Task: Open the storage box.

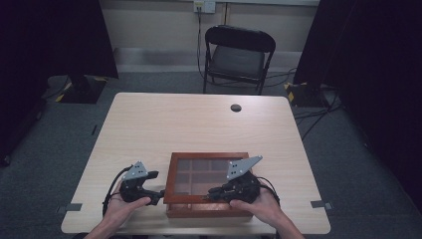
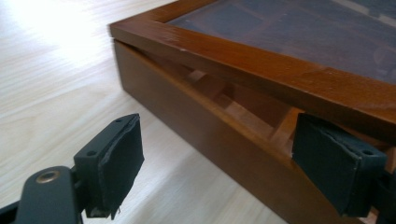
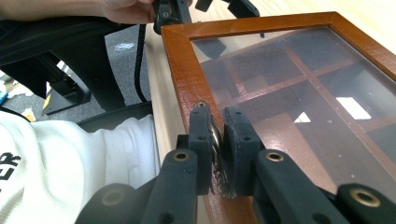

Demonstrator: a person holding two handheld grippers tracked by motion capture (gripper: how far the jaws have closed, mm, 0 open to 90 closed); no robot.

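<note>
Two grippers work a wooden box (image 1: 208,208) at the table's (image 1: 149,124) near edge. The right gripper (image 3: 218,144) is clenched on a small metal clasp (image 3: 216,140) on the lid's front rail; the left gripper (image 2: 219,158) spreads wide, one pad under the slightly raised lid (image 2: 261,70). A folding chair (image 1: 238,57) stands beyond.
</note>
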